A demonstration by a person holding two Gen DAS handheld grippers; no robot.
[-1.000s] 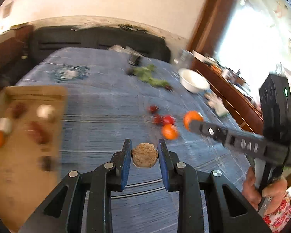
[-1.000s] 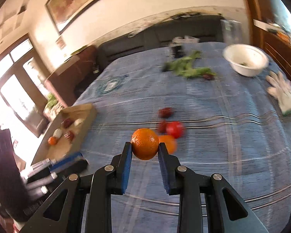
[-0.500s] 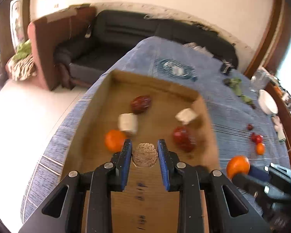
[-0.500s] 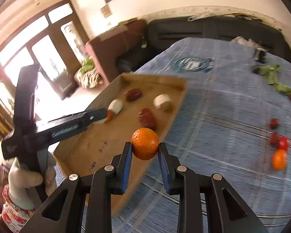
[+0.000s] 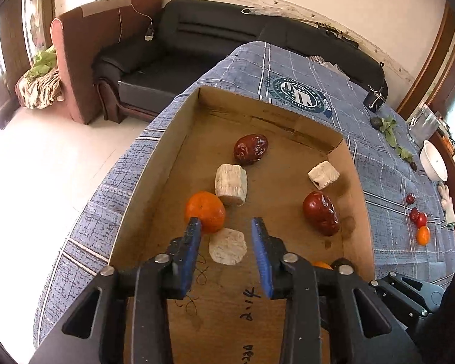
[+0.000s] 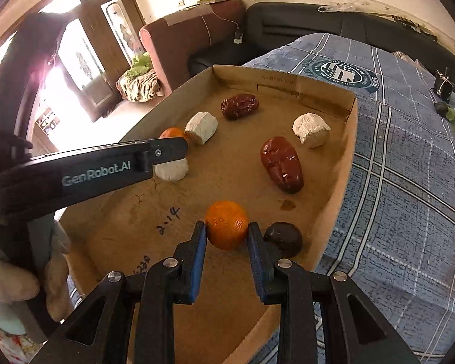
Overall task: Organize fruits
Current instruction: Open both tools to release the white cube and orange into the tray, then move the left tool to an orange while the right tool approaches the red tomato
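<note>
Left wrist view: the left gripper [image 5: 226,232] is held over the cardboard tray [image 5: 179,139], which sits on the blue checked cloth [image 5: 388,182]. Its jaws are opening; a pale chunk [image 5: 227,246] lies on the tray floor between them, clear of both pads, so it is released. An orange [image 5: 204,210] is seen just beside the left pad. Further in, a second pale chunk [image 5: 230,184], two red dates [image 5: 251,148] [image 5: 321,212] and a third pale chunk [image 5: 323,174] are spread about. Loose fruits [image 5: 419,221] are left on the cloth, well apart from the tray.

Right wrist view: the right gripper [image 6: 226,236] is clenched on a second orange [image 6: 226,228], held low over the tray's near corner. A dark round fruit [image 6: 283,239] lies just beside the right pad. The left gripper's arm crosses above the pale chunk.
</note>
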